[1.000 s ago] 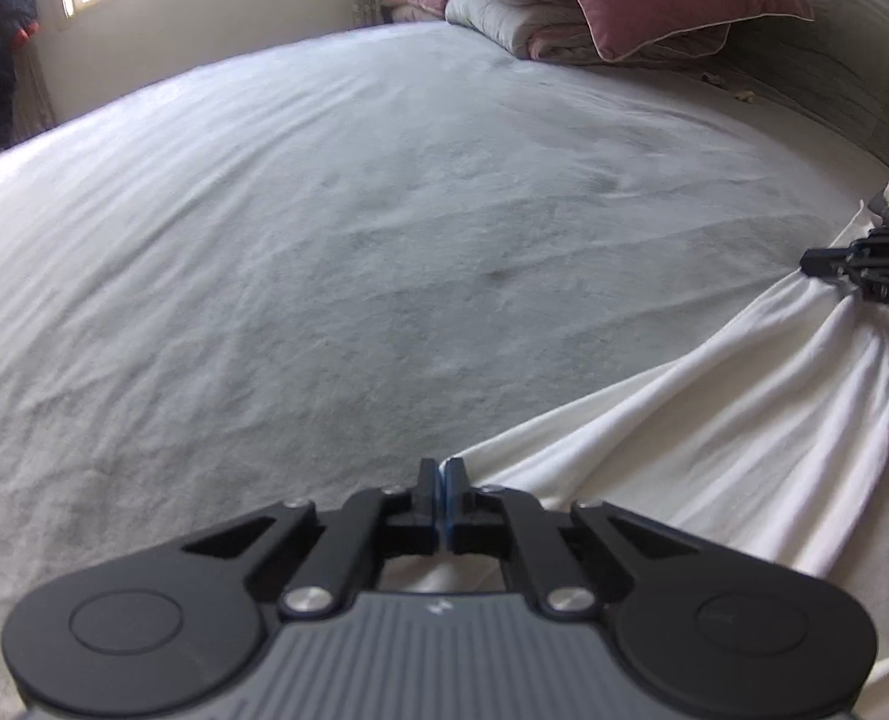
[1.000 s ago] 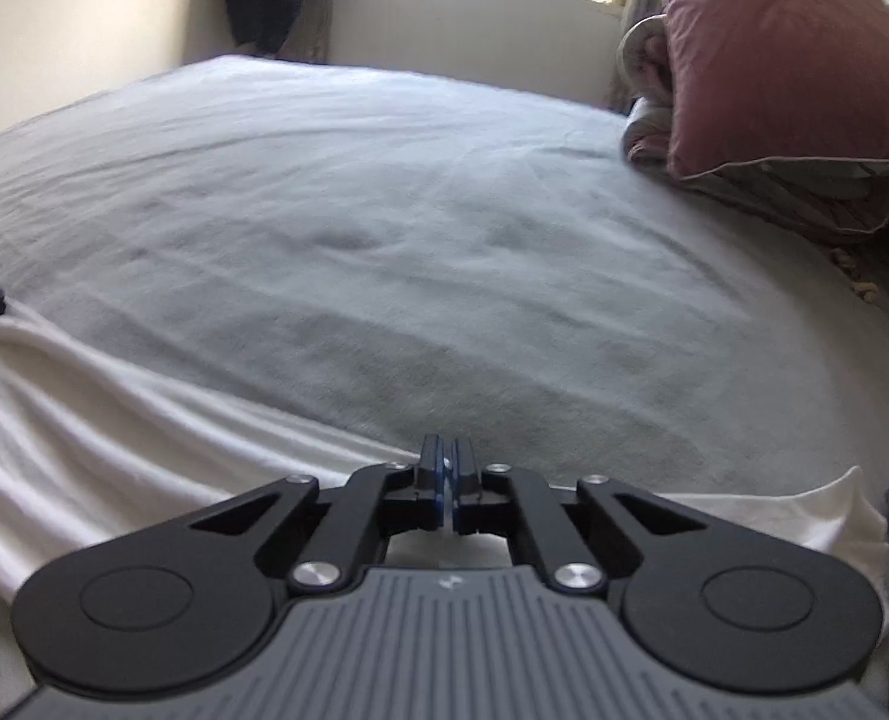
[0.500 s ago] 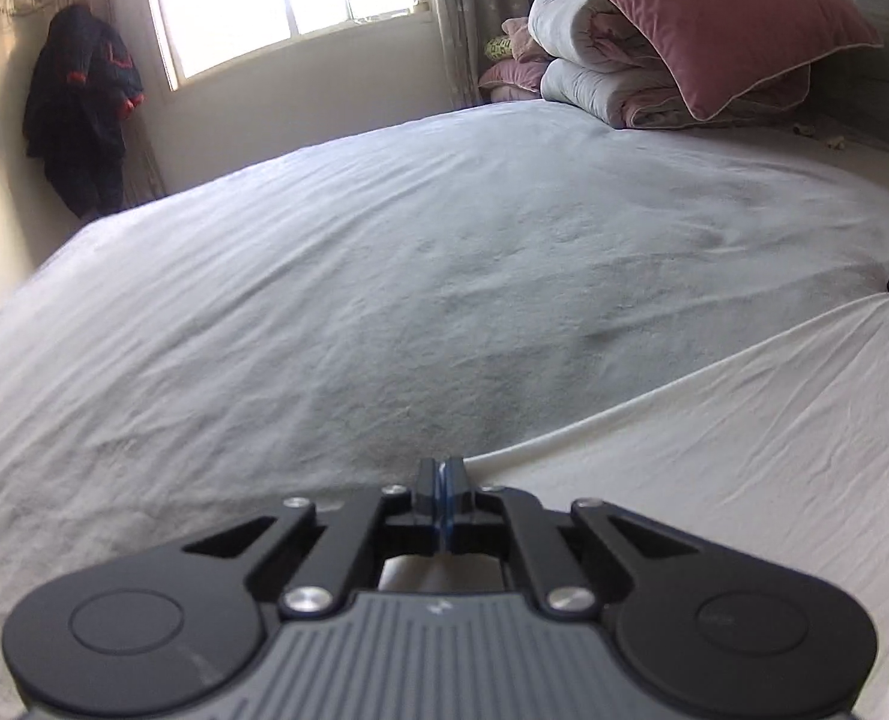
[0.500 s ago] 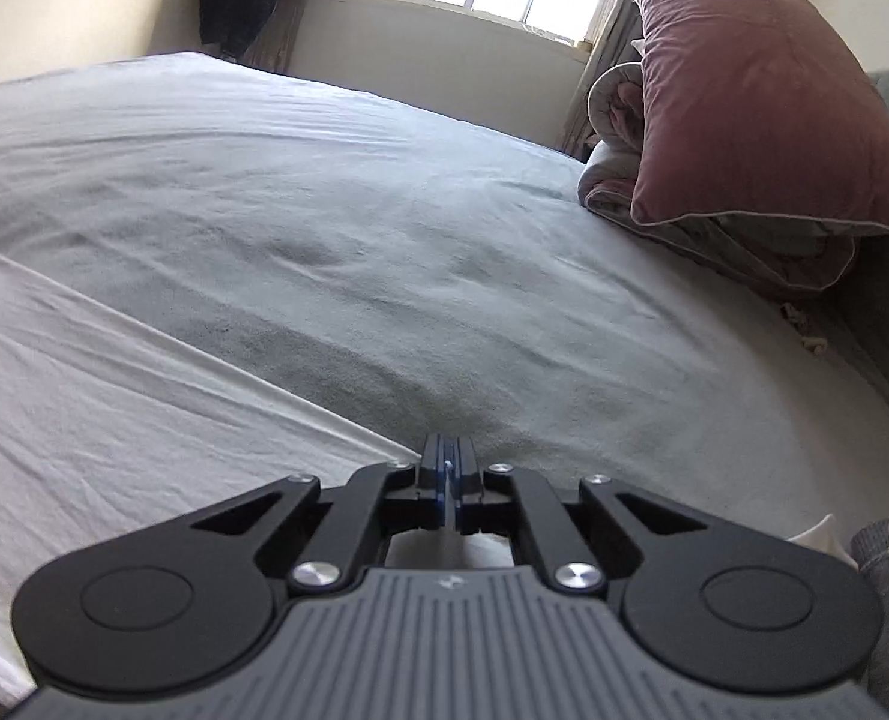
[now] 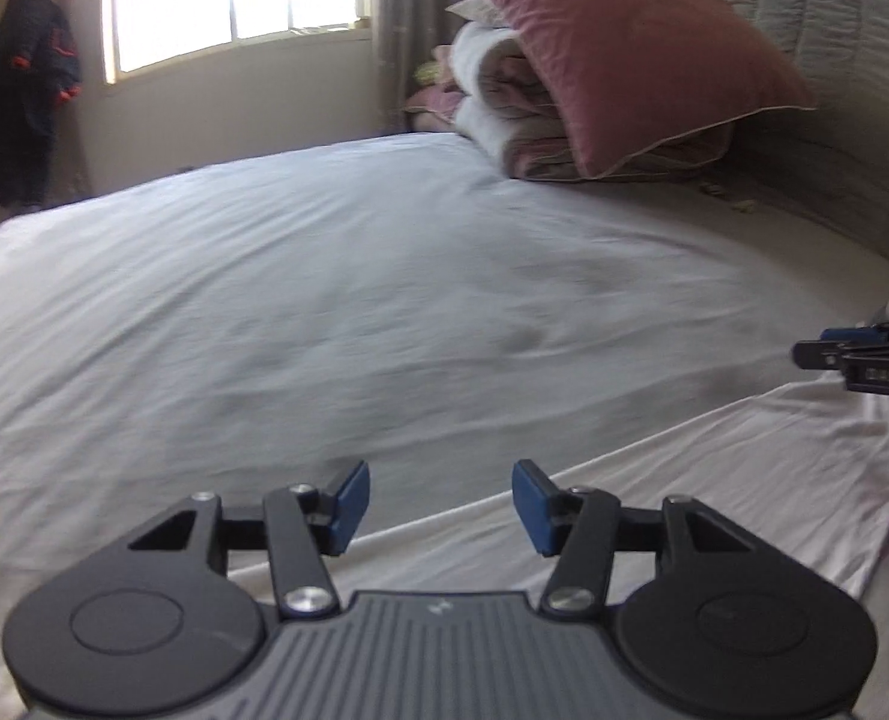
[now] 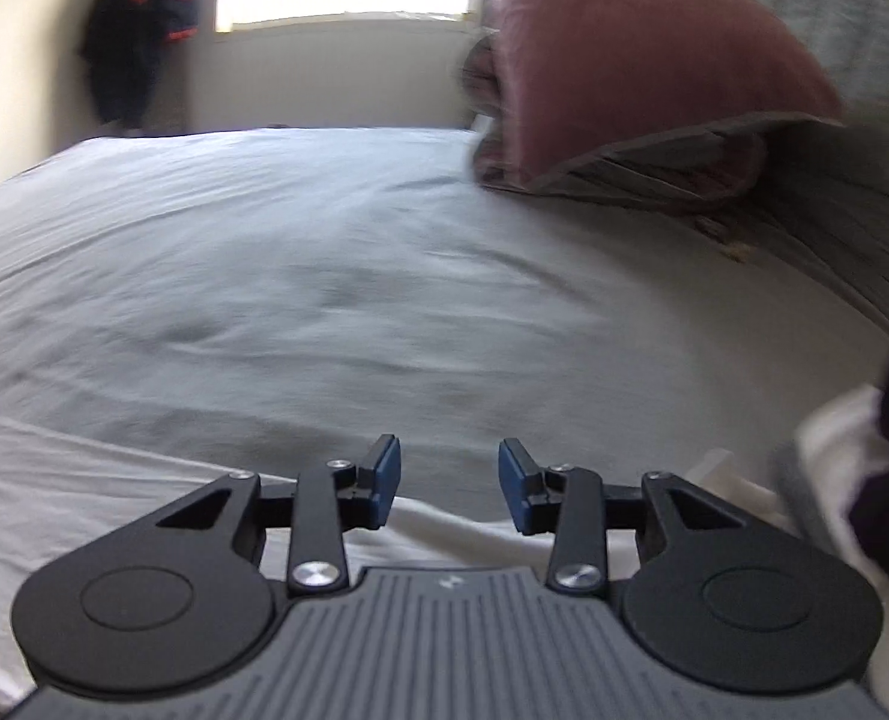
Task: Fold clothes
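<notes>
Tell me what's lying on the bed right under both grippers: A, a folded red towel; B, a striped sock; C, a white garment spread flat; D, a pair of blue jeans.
C: a white garment lies spread flat on the grey bed, under the open left gripper and right gripper.

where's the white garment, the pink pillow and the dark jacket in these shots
white garment (image 5: 714, 480), left wrist view, flat middle of the cloth
pink pillow (image 5: 624, 54), left wrist view, centre of its face
dark jacket (image 5: 21, 96), left wrist view, its body, by the window
</notes>
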Available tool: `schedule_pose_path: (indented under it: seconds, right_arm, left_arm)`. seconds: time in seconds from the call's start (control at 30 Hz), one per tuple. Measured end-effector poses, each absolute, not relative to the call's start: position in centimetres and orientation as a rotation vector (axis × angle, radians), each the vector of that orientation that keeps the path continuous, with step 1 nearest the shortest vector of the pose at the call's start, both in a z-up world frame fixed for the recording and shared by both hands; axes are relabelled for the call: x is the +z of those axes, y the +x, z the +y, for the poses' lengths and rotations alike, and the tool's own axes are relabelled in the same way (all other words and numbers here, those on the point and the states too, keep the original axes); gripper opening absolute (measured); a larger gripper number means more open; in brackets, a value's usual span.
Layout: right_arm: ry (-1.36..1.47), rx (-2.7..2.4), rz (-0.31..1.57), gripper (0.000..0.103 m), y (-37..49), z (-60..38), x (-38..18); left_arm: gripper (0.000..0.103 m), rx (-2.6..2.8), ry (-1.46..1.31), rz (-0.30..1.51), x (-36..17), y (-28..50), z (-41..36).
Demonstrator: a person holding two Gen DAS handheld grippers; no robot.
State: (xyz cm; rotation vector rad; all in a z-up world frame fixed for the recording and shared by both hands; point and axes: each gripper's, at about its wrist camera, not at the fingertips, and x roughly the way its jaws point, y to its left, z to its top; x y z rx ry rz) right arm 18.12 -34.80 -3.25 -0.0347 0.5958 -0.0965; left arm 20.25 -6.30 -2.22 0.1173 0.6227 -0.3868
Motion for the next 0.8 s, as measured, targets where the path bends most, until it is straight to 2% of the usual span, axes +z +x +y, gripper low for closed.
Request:
schedule_pose_path:
  seconds: [0.3, 0.4, 0.5, 0.73, 0.8]
  right_arm:
    - [0.209, -0.250, 0.597, 0.040, 18.5, -40.3, -4.8]
    - [0.168, -0.288, 0.569, 0.030, 19.2, -39.9, -6.0]
    - [0.129, -0.309, 0.560, 0.003, 20.1, -39.4, -6.5]
    - [0.190, -0.337, 0.439, 0.000, 18.7, -40.9, -4.9]
    - [0.202, -0.328, 0.468, 0.000, 19.2, -41.1, -5.5]
  left_arm:
    - [0.054, -0.595, 0.124, 0.624, -3.8, 20.8, -15.3]
    - [0.054, -0.624, 0.136, 0.639, -4.5, 21.7, -16.8]
    - [0.054, -0.624, 0.152, 0.636, -5.3, 21.9, -17.7]
    - [0.056, -0.604, 0.161, 0.591, -5.8, 21.4, -17.9]
    - [0.058, -0.604, 0.166, 0.585, -6.1, 21.4, -18.1]
